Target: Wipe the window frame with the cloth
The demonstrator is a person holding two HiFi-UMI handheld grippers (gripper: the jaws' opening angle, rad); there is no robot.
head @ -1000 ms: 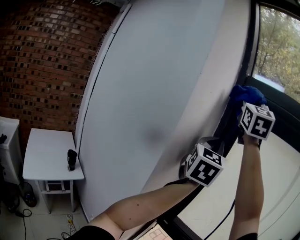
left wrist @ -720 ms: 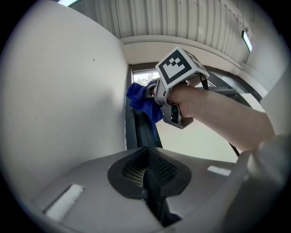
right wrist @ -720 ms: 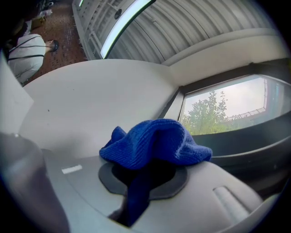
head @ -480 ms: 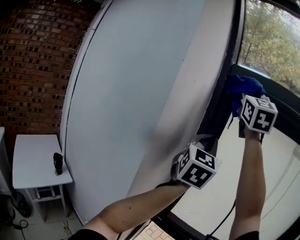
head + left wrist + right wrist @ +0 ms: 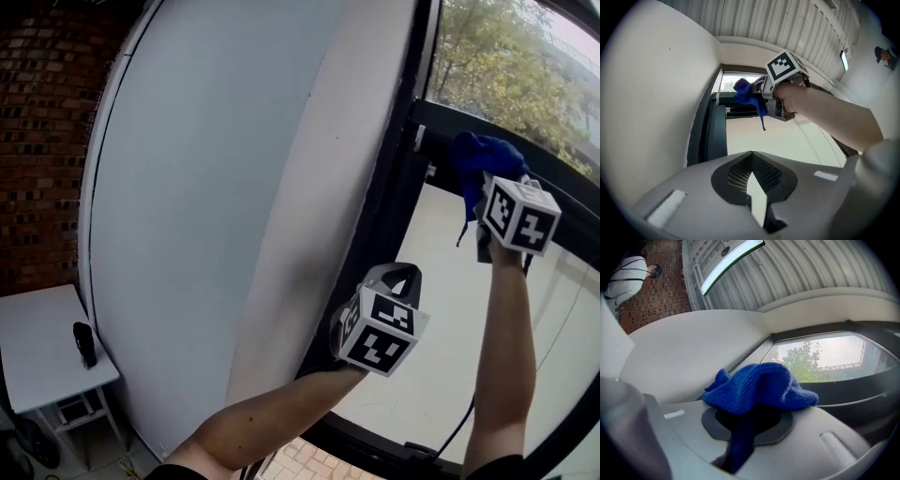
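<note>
Hiding tips of right tongs (image 5: 747, 427), bunched blue cloth (image 5: 761, 387).

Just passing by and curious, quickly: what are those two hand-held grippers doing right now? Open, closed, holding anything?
Left hand-held gripper: closed, nothing between its jaws.
Right hand-held gripper: closed on the blue cloth.

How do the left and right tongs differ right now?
The right tongs are clamped on the blue cloth; the left tongs are shut on nothing. The right tongs are raised at the window frame; the left tongs hang lower, near the white wall. Both face the window frame.
</note>
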